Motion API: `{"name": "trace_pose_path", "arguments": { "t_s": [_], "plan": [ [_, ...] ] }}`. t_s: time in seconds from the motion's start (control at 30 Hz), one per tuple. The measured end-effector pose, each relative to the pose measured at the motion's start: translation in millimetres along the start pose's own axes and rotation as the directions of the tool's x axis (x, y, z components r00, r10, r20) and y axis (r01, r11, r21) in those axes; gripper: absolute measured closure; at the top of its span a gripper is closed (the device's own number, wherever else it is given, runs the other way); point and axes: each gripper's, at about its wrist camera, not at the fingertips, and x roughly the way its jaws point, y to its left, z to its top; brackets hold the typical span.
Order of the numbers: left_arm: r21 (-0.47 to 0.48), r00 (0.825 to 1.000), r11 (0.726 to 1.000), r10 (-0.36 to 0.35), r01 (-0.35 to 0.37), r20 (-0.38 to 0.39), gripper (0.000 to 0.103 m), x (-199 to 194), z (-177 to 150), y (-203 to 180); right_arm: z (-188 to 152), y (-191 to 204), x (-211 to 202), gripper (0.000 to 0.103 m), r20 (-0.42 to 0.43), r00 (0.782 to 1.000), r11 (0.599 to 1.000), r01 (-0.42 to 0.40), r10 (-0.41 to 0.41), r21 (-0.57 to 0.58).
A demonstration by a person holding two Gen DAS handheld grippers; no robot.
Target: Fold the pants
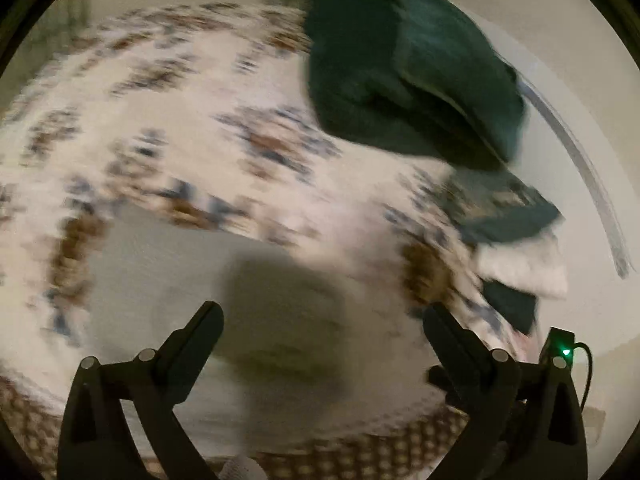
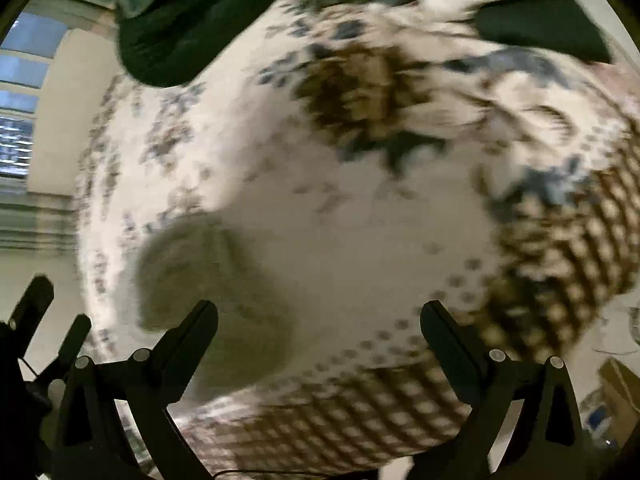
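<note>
Both views are motion-blurred. A heap of dark green pants point(image 1: 408, 72) lies at the far right of a bed with a white patterned cover point(image 1: 168, 128). In the right wrist view the same dark green heap point(image 2: 176, 20) lies at the top left. My left gripper point(image 1: 322, 316) is open and empty above the cover, well short of the pants. My right gripper point(image 2: 320, 314) is open and empty above the cover point(image 2: 340, 240). The tips of the left gripper point(image 2: 36, 312) show at the lower left of the right wrist view.
Smaller folded pieces, dark green point(image 1: 508, 208) and white point(image 1: 524, 268), are stacked at the bed's right edge. A brown checked border point(image 2: 560, 240) runs along the cover's near edge. A window with blinds point(image 2: 20, 120) is on the left wall.
</note>
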Motion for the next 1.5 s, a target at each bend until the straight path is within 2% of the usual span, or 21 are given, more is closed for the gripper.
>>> {"name": "trace_pose_path", "arguments": {
  "t_s": [0.13, 0.17, 0.27, 0.33, 0.37, 0.4, 0.43, 0.47, 0.57, 0.63, 0.73, 0.77, 0.8, 0.9, 1.07, 1.1, 1.13, 1.17, 1.23, 1.37, 1.5],
  "plan": [
    [-0.055, 0.985, 0.984, 0.170, -0.170, -0.004, 0.001, -13, 23, 84, 16, 46, 46, 0.000, -0.106, 0.984, 0.987, -0.148, 0.142, -0.056],
    [-0.063, 0.972, 0.970, 0.235, -0.235, -0.020, 0.001, -8, 26, 109, 21, 60, 65, 0.000, -0.136, 0.979, 0.983, -0.166, 0.155, -0.076],
    [-0.091, 0.951, 0.949, 0.294, -0.302, -0.090, 0.001, 19, 23, 158, 35, 89, 109, 0.000, -0.189, 0.973, 0.978, -0.157, 0.129, -0.138],
    [-0.115, 0.953, 0.951, 0.270, -0.287, -0.139, 0.001, 40, 19, 178, 41, 93, 135, 0.000, -0.253, 0.960, 0.983, -0.153, 0.123, -0.101],
    [-0.120, 0.949, 0.950, 0.268, -0.289, -0.164, 0.001, 50, 16, 183, 42, 90, 144, 0.007, -0.288, 0.948, 0.985, -0.158, 0.134, -0.062],
    [-0.105, 0.942, 0.948, 0.277, -0.300, -0.189, 0.001, 61, 12, 186, 41, 90, 148, 0.047, -0.300, 0.940, 0.984, -0.177, 0.161, -0.026],
    [-0.087, 0.937, 0.948, 0.284, -0.306, -0.203, 0.001, 68, 9, 186, 42, 92, 143, 0.068, -0.269, 0.952, 0.986, -0.161, 0.144, -0.042],
    [-0.064, 0.926, 0.944, 0.304, -0.325, -0.224, 0.001, 79, 3, 187, 43, 99, 129, 0.073, -0.209, 0.970, 0.985, -0.148, 0.126, -0.093],
    [-0.075, 0.933, 0.957, 0.252, -0.279, -0.256, 0.000, 96, -9, 191, 53, 107, 96, 0.077, -0.040, 0.993, 0.980, -0.113, 0.108, -0.166],
    [-0.120, 0.942, 0.964, 0.196, -0.235, -0.272, 0.000, 99, -13, 196, 63, 103, 102, 0.077, -0.011, 0.999, 0.985, -0.049, 0.047, -0.168],
    [-0.116, 0.938, 0.959, 0.220, -0.258, -0.268, 0.000, 94, -10, 194, 64, 100, 143, 0.070, -0.166, 0.985, 0.980, 0.019, -0.053, -0.200],
    [-0.116, 0.938, 0.959, 0.219, -0.257, -0.268, 0.000, 91, -8, 193, 63, 97, 142, 0.053, -0.185, 0.981, 0.983, 0.020, -0.054, -0.183],
    [-0.115, 0.941, 0.960, 0.219, -0.256, -0.259, 0.000, 84, -6, 192, 61, 95, 133, 0.040, -0.168, 0.985, 0.986, 0.000, -0.028, -0.165],
    [-0.097, 0.953, 0.966, 0.216, -0.241, -0.210, 0.000, 62, -2, 185, 46, 78, 92, 0.028, -0.128, 0.989, 0.991, -0.084, 0.071, -0.105],
    [-0.083, 0.951, 0.967, 0.218, -0.241, -0.220, 0.000, 58, -12, 179, 8, 28, 92, 0.025, -0.206, 0.958, 0.978, -0.182, 0.201, 0.104],
    [-0.077, 0.945, 0.965, 0.228, -0.252, -0.233, 0.000, 63, -17, 179, 0, 22, 102, 0.026, -0.211, 0.948, 0.968, -0.212, 0.237, 0.134],
    [-0.077, 0.942, 0.963, 0.232, -0.257, -0.245, 0.000, 67, -20, 179, -5, 20, 108, 0.042, -0.206, 0.949, 0.967, -0.211, 0.238, 0.142],
    [-0.077, 0.936, 0.961, 0.239, -0.267, -0.257, 0.000, 71, -25, 180, -11, 17, 112, 0.090, -0.204, 0.955, 0.969, -0.187, 0.217, 0.159],
    [-0.067, 0.929, 0.956, 0.259, -0.286, -0.266, 0.000, 77, -31, 184, -19, 14, 105, 0.093, -0.160, 0.964, 0.967, -0.186, 0.215, 0.175],
    [-0.076, 0.929, 0.958, 0.245, -0.275, -0.279, 0.000, 83, -38, 189, -31, 12, 86, 0.093, -0.158, 0.986, 0.996, -0.046, 0.058, 0.081],
    [-0.049, 0.924, 0.959, 0.256, -0.281, -0.285, 0.000, 78, -34, 181, -35, 8, 132, 0.088, -0.364, 0.931, 0.998, 0.050, -0.036, 0.029]
  ]
}}
